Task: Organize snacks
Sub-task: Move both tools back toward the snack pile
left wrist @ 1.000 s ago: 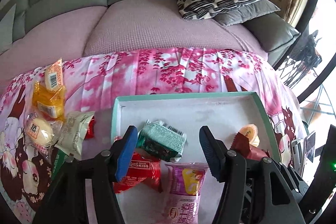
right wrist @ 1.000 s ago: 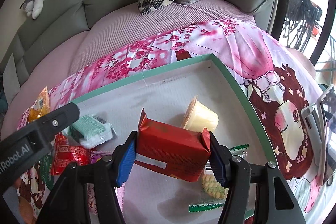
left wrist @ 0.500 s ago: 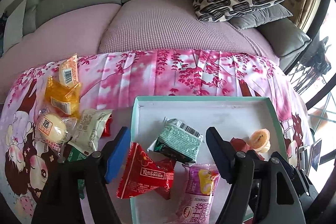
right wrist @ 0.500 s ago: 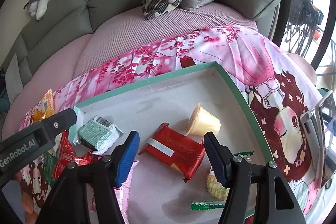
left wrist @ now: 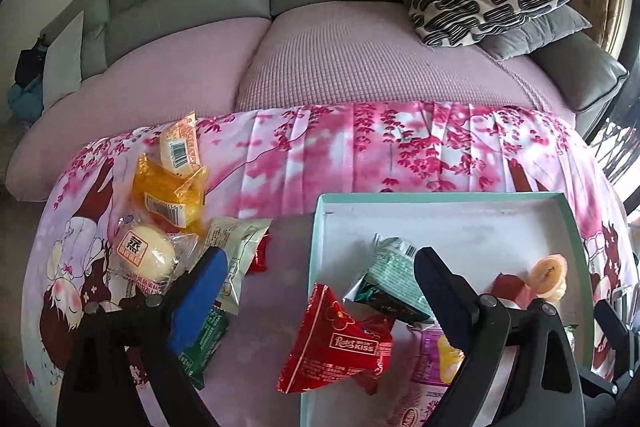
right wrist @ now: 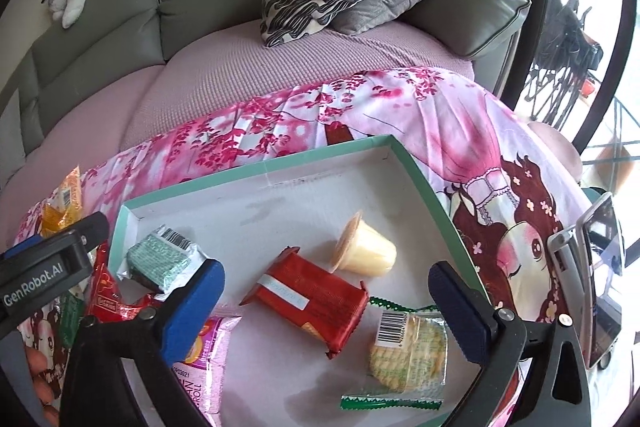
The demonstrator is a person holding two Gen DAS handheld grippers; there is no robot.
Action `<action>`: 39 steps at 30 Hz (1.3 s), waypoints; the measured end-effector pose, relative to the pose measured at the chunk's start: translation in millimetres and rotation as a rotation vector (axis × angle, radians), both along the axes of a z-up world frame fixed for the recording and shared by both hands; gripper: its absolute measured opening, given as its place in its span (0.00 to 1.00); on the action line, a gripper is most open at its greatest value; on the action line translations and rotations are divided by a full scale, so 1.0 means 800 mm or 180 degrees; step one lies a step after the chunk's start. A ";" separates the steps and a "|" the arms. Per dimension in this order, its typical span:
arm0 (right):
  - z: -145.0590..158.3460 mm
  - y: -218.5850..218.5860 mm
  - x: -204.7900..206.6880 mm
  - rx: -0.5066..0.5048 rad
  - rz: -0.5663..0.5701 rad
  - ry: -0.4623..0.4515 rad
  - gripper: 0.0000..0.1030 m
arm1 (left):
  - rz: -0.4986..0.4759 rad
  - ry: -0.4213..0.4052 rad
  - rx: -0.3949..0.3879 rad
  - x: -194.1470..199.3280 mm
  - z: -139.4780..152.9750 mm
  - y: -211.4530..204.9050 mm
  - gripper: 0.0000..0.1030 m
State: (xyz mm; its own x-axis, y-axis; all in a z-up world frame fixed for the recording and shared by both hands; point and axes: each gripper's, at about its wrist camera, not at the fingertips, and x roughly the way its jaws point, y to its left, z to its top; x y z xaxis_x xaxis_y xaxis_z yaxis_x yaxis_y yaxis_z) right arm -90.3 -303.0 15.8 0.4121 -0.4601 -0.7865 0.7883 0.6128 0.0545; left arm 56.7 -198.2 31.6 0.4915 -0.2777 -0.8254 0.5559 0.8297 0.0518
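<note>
Both tools are spread wide, their jaws just opened, and nothing is pinched. Beneath the right tool (right wrist: 324, 311) a red biscuit pack (right wrist: 308, 301) is seen lying flat in the green-rimmed tray (right wrist: 256, 169), beside a jelly cup (right wrist: 366, 251). Below the left tool (left wrist: 320, 297) a red candy bag (left wrist: 340, 343) is draped over the tray's left rim.
</note>
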 end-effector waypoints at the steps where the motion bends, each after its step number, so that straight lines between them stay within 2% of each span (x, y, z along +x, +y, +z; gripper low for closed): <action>1: 0.000 0.000 -0.001 -0.0005 -0.0009 0.0001 1.00 | 0.0006 0.0003 0.0009 0.001 -0.001 0.000 0.92; 8: 0.002 -0.003 -0.006 -0.0003 -0.0087 -0.0065 1.00 | 0.0047 -0.0011 -0.0016 0.002 -0.003 0.002 0.93; 11: 0.006 -0.004 -0.009 0.0000 -0.0121 -0.0117 1.00 | 0.0072 -0.0028 -0.0066 0.003 0.001 0.008 1.00; 21: 0.021 0.004 -0.010 -0.0077 -0.0115 -0.0182 1.00 | 0.0262 -0.0100 -0.0210 0.016 0.017 0.051 1.00; 27: 0.029 0.019 -0.001 -0.0137 -0.0024 -0.0202 1.00 | 0.0418 -0.0060 -0.0189 0.028 0.017 0.096 1.00; 33: 0.035 0.043 0.017 -0.0202 0.0148 -0.0185 1.00 | 0.0733 -0.0054 -0.0041 0.047 0.011 0.161 1.00; 39: 0.037 0.073 0.038 -0.0219 0.0376 -0.0192 1.00 | 0.1037 -0.0047 -0.0069 0.060 0.013 0.220 1.00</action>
